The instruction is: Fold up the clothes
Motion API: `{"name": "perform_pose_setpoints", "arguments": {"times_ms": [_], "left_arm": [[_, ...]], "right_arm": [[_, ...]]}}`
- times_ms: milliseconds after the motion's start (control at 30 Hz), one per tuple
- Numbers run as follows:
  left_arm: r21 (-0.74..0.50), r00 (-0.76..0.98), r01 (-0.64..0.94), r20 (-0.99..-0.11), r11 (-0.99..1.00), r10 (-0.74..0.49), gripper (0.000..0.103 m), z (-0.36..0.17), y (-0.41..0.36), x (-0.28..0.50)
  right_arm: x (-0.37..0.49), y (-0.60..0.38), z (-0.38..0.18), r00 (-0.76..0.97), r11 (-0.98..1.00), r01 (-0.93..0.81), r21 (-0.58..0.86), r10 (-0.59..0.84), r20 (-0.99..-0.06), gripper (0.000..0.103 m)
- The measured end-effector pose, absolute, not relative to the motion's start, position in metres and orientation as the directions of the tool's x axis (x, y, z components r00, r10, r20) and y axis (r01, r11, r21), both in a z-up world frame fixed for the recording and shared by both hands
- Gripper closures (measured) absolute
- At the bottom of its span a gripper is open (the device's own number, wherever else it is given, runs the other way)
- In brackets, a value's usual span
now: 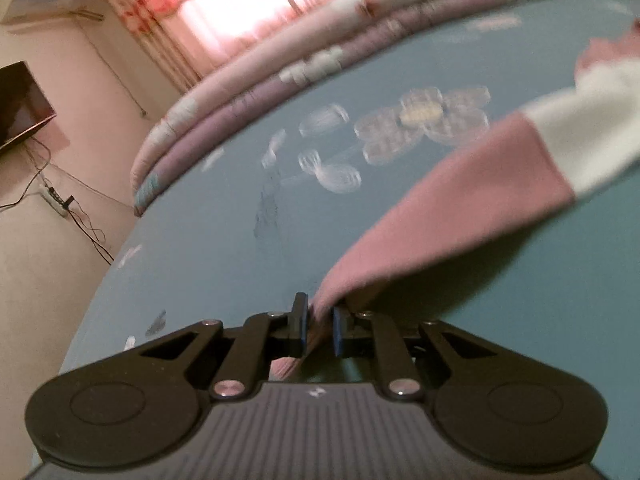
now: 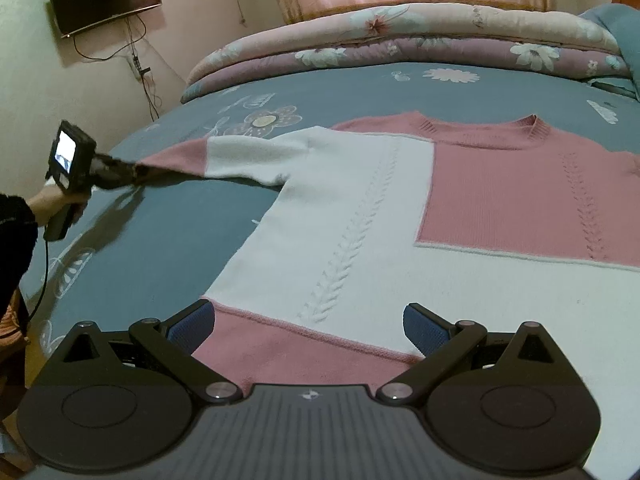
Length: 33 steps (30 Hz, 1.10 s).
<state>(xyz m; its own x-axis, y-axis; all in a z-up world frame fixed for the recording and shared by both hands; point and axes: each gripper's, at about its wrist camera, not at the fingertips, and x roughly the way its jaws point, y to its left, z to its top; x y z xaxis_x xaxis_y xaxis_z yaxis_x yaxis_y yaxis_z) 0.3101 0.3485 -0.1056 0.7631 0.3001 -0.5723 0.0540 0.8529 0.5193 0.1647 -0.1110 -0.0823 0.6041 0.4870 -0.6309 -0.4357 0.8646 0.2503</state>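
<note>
Item 1, right tool (image 2: pixel 306 330): nearest the lens in the right wrist view, black linkage arms, blue ribbed pads spread wide, nothing between them. It hovers at the sweater's bottom edge, the pink hem band (image 2: pixel 288 354) lying between and just under the pads.

Item 2, sweater (image 2: pixel 360 216): knit, pink and white colour blocks, cable-stitch columns running hem to neck, ribbed pink collar at 1 o'clock. Lies flat, face up, on the bed (image 2: pixel 168 216), body spread toward 12 o'clock from the right tool.

Item 3, sleeve (image 2: pixel 224 156): white upper part, pink cuff end; long axis runs out toward 9 o'clock from the shoulder, lifted slightly off the bed at its tip.

Item 4, left tool (image 1: pixel 316 326): pads close together, the pink cuff (image 1: pixel 440 224) passing between them; the sleeve stretches away toward 2 o'clock in the left wrist view. Blur prevents telling whether the pads press the cloth or stand just clear of it.

Item 5, bed cover: smooth blue sheet, pale flower print; rolled quilts (image 2: pixel 400 36) at 12 o'clock.

Judgement: the left hand (image 2: pixel 60 200) is the nearer to the sleeve; folding it would mean carrying the cuff toward 3 o'clock, across the body.
</note>
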Motion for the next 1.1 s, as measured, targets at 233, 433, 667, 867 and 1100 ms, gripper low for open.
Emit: {"name": "perform_pose_setpoints", "arguments": {"times_ms": [233, 433, 667, 867, 1100], "left_arm": [[0.499, 0.693, 0.047, -0.64, 0.865, 0.332, 0.061, -0.092, 0.365, 0.299], [0.263, 0.76, -0.07, -0.61, 0.962, 0.222, 0.056, -0.05, 0.392, 0.288], [0.086, 0.768, -0.098, -0.627, 0.992, 0.13, 0.055, -0.053, 0.366, 0.331], [0.184, 0.669, 0.025, -0.733, 0.983, 0.121, 0.055, -0.085, 0.333, 0.339], [0.217, 0.643, 0.097, -0.758, 0.971, 0.105, 0.054, -0.084, 0.334, 0.316]], "right_arm": [[0.16, -0.113, -0.075, 0.619, 0.862, -0.447, 0.239, 0.491, -0.613, 0.001], [0.16, -0.114, -0.074, 0.618, 0.858, -0.448, 0.252, 0.501, -0.606, 0.001], [0.161, -0.105, -0.079, 0.602, 0.858, -0.447, 0.252, 0.497, -0.625, 0.001], [0.158, -0.107, -0.08, 0.599, 0.857, -0.454, 0.246, 0.497, -0.627, 0.001], [0.168, -0.114, -0.093, 0.586, 0.868, -0.399, 0.296, 0.49, -0.646, 0.0]]}}
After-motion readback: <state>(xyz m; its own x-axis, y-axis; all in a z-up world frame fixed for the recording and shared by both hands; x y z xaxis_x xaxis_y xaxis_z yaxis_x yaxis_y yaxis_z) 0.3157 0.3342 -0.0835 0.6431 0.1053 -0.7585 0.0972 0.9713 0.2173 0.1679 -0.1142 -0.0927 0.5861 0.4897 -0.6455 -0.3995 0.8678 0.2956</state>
